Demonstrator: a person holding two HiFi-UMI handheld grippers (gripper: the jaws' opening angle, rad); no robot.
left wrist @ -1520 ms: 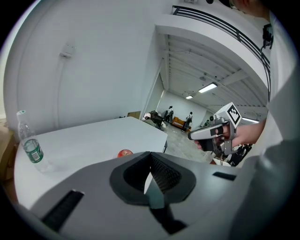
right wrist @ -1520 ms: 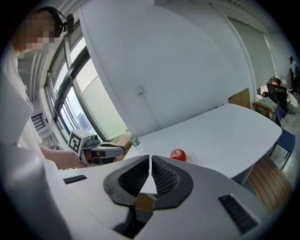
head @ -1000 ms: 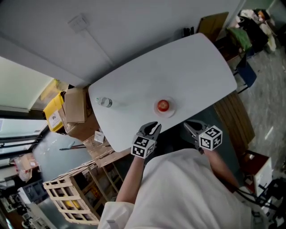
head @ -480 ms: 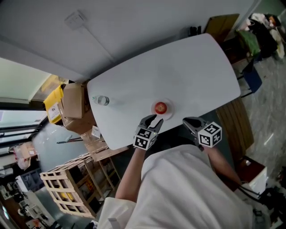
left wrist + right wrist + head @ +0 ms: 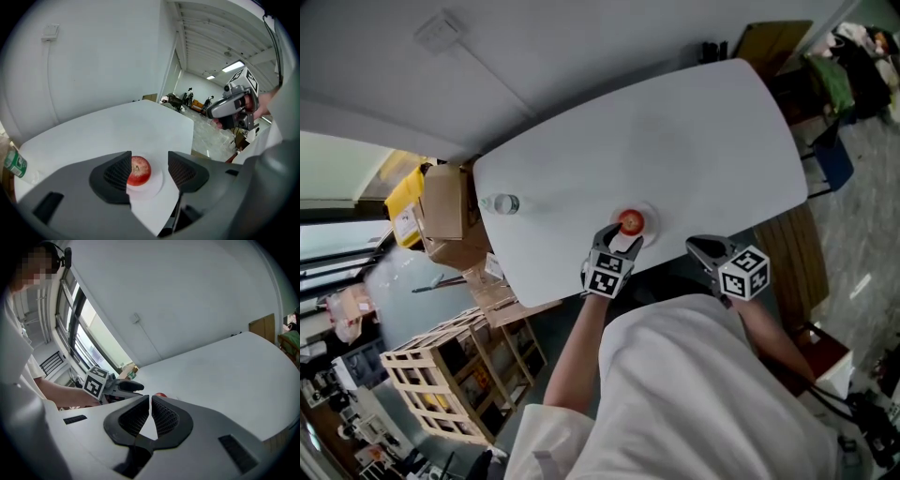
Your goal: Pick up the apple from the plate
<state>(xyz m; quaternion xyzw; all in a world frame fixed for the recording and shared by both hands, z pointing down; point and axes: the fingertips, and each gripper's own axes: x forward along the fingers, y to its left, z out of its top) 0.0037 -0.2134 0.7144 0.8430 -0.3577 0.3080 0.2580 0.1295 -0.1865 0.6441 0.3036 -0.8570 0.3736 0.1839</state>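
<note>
- The apple (image 5: 139, 170) lies on the white plate (image 5: 157, 182), low in the centre of the left tool view; its left edge is hidden behind the jaw on the frame's left, so whether that pad touches it cannot be told
- The left tool (image 5: 150, 168) stands moderately wide, its jaws having just been opening; the apple shows in the gap, closer to the left-hand jaw, and the pads are not clamped on it
- The right tool (image 5: 150, 400) has its jaws drawn almost together, only a thin slit between them and nothing in it
- In the right tool view the apple is only a red sliver just above the jaw tips; the plate is hidden behind them; the left tool shows at middle left with its marker cube
- The head view alone shows the layout: plate and apple near the table's (image 5: 675, 150) near edge at frame centre, the left tool's tips at the plate; the right tool sits lower right of it, off the table edge and apart from the plate
- The person's torso (image 5: 694, 394) fills the lower head view and covers what lies beneath
- A bottle (image 5: 500, 203) stands at the table's left end in the head view; the left tool view cuts it off at the left border, showing a green label; the right tool view does not show it clearly
</note>
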